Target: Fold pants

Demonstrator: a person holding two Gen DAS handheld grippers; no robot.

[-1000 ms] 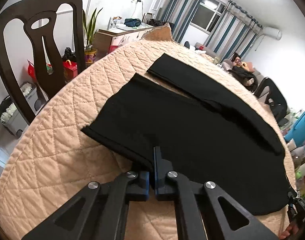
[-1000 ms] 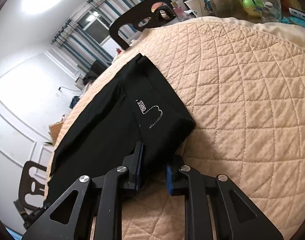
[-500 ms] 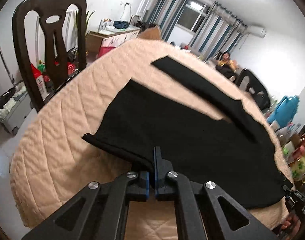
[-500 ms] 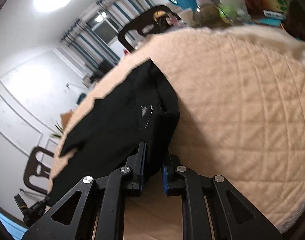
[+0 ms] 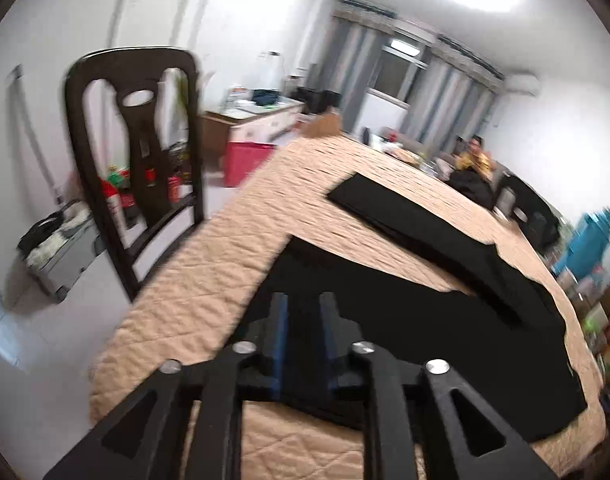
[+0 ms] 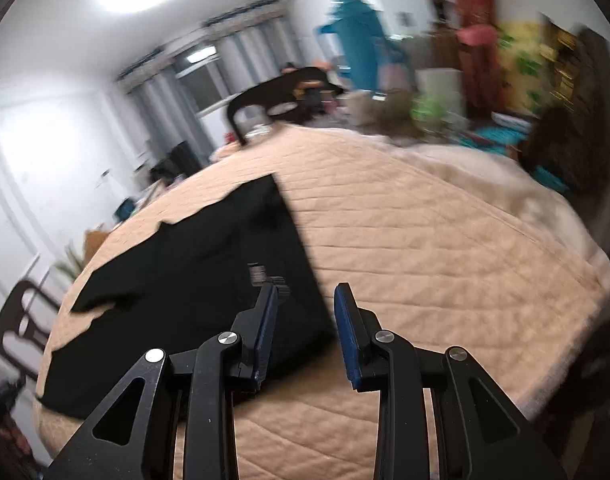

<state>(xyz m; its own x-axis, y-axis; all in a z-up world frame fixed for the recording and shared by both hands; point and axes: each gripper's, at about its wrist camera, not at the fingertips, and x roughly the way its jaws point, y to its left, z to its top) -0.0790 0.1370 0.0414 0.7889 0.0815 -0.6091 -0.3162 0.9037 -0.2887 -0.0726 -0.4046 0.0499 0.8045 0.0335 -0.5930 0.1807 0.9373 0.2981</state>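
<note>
Black pants (image 5: 445,320) lie flat on a round table covered by a beige quilted cloth (image 5: 209,280). One leg stretches toward the far side. My left gripper (image 5: 305,312) is open above the near edge of the pants, holding nothing. In the right wrist view the pants (image 6: 193,264) lie at the left, with small white print near the waistband. My right gripper (image 6: 305,300) is open just above the waistband corner, holding nothing. Both views are motion-blurred.
A dark wooden chair (image 5: 141,168) stands left of the table, another chair (image 6: 273,100) at the far side. A person (image 5: 475,156) sits in the background. Cluttered bottles and boxes (image 6: 445,108) stand at the table's far right. Bare quilt (image 6: 425,248) lies right of the pants.
Both grippers have let go of the pants and opened. The pants edge has dropped flat onto the cloth, and both grippers have lifted and pulled back.
</note>
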